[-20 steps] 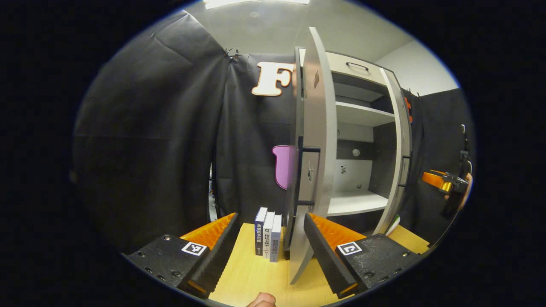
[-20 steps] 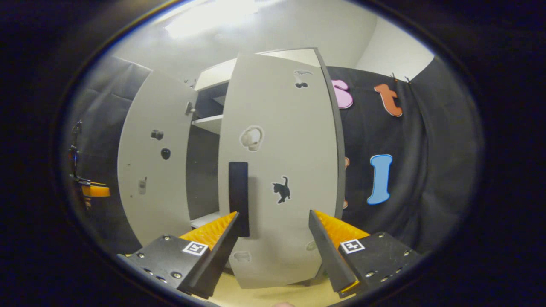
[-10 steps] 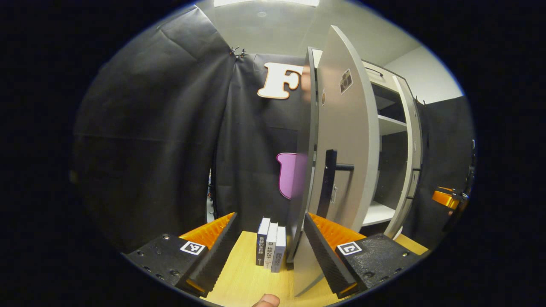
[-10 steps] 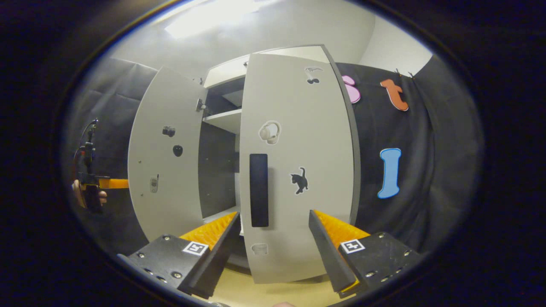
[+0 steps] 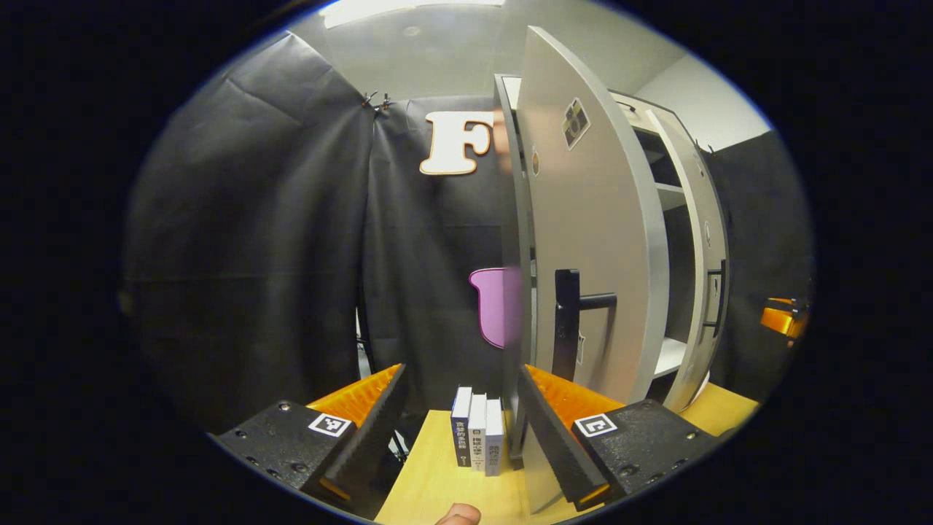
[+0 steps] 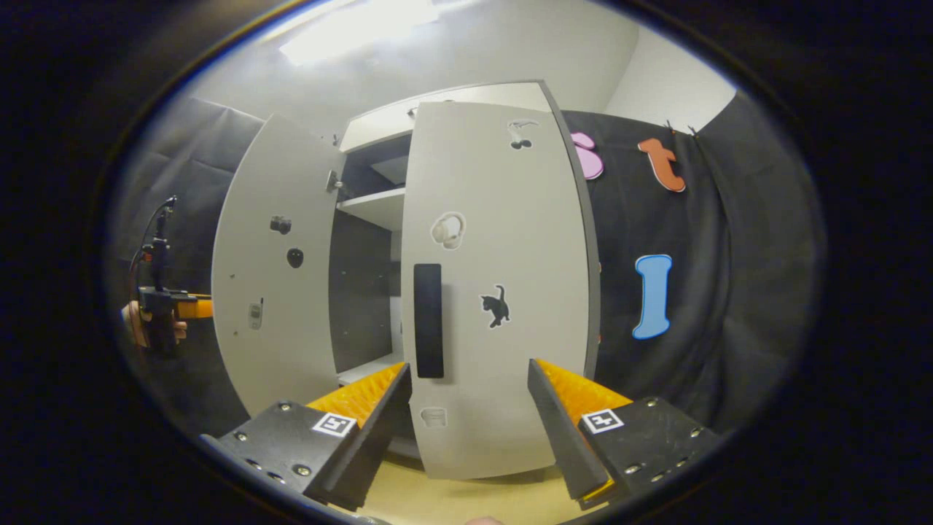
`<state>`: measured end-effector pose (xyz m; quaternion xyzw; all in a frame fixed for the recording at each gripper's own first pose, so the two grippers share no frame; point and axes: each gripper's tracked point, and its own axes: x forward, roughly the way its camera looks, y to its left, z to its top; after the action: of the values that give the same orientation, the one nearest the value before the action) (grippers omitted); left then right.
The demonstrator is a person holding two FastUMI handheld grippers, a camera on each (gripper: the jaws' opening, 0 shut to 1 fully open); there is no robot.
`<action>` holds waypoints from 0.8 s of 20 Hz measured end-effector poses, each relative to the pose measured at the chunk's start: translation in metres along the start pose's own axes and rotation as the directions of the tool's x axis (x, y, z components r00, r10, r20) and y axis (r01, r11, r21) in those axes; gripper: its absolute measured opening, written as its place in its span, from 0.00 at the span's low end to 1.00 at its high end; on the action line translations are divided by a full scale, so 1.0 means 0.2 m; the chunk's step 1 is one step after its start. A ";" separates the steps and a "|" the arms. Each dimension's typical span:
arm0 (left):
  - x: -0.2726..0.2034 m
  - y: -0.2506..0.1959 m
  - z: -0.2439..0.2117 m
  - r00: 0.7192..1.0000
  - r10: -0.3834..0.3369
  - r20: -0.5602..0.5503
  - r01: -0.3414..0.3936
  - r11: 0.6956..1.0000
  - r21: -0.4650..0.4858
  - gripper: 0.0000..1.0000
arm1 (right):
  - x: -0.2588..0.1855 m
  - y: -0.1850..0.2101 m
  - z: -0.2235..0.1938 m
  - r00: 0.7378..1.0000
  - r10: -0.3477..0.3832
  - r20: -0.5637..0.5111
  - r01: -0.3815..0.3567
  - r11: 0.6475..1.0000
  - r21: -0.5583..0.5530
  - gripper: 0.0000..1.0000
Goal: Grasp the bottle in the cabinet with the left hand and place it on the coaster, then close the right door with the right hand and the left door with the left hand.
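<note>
Both doors ajar, shelves bare in the gap. Left gripper point(image 5: 461, 430) at bottom centre, fingers wide apart, holding nothing, right finger close against the left door point(image 5: 594, 240). Right gripper point(image 6: 466, 423) equally open and empty, low before the right door point(image 6: 496, 292). Doors likely stiff, light on hinges; best pushed flat beside the black handle point(image 5: 568, 321). 3 books point(image 5: 477, 441) upright on the surface point(image 5: 437, 481), just beside the hinge side, outside the swing.

Both the left gripper point(image 5: 459, 430) and the right gripper point(image 6: 466, 426) are pointing forward, jaws spread wide, gripping nothing.
</note>
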<state>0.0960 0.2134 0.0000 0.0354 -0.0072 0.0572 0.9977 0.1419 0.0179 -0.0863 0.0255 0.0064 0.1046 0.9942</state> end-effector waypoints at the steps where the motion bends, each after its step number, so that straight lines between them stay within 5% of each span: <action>1: 0.00 0.00 -0.01 1.000 0.019 -0.010 -0.019 0.999 -0.035 0.92 | -0.02 -0.01 0.00 1.000 -0.003 -0.006 0.003 1.000 0.007 0.97; 6: -0.01 -0.08 -0.04 0.998 -0.013 -0.066 0.003 0.990 -0.143 0.91 | -0.18 0.00 0.01 1.000 -0.015 -0.023 0.015 1.000 0.017 0.96; 12: -0.02 -0.26 -0.01 0.998 -0.031 -0.046 0.029 0.999 -0.034 0.91 | -0.39 -0.02 0.01 0.998 -0.035 -0.047 0.035 0.999 0.015 0.97; 16: -0.02 -0.37 -0.01 0.998 -0.044 -0.047 0.042 0.998 -0.043 0.91 | -0.50 -0.09 0.01 0.997 -0.056 -0.048 0.056 0.998 0.008 0.97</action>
<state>0.1007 0.1403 -0.0076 0.0134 0.0164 0.0364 0.9991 0.0487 -0.0199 -0.0842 0.0273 0.0314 0.0773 0.9961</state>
